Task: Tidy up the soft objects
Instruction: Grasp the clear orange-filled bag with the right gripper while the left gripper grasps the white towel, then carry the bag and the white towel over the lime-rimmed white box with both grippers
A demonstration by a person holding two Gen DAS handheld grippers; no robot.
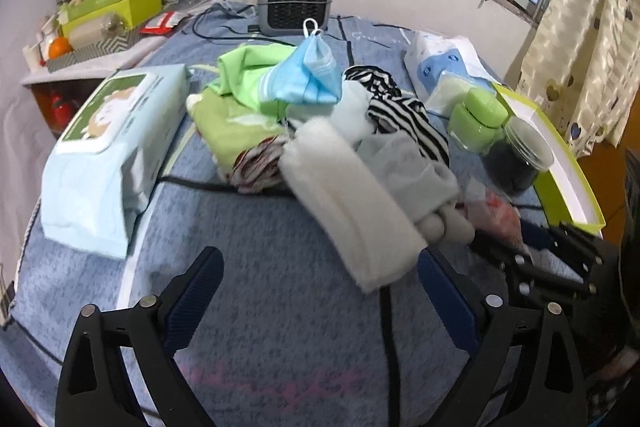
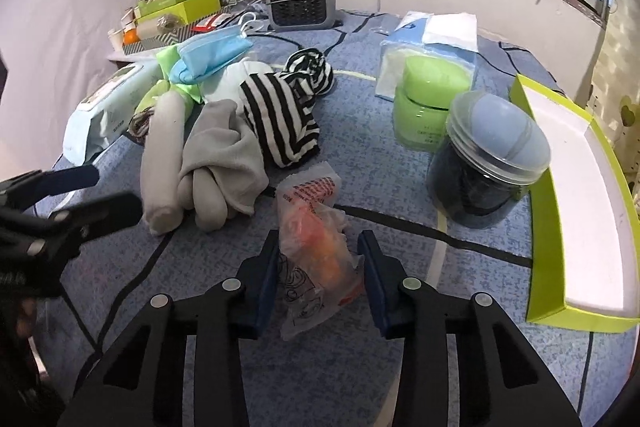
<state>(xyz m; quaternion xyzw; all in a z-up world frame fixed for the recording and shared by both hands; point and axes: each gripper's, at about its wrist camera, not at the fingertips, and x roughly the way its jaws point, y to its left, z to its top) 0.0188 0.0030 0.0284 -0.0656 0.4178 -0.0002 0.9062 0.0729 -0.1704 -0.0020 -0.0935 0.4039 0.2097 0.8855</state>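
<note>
Two handheld grippers over a blue patterned bedspread point(image 2: 360, 131) strewn with soft items.

Largest to smallest: a rolled white fleece cloth point(image 1: 352, 203) lies just beyond the wide, empty left gripper point(image 1: 320, 291). The right gripper point(image 2: 320, 267) has narrowed around a small crinkly clear plastic packet with orange contents point(image 2: 316, 251), its pads at the packet's sides. The packet looks light, limp and slippery; pinching mid-body seems safest.

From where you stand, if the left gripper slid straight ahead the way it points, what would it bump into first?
Probably the rolled white cloth; it lies just beyond the open left gripper, though depth is uncertain.
</note>
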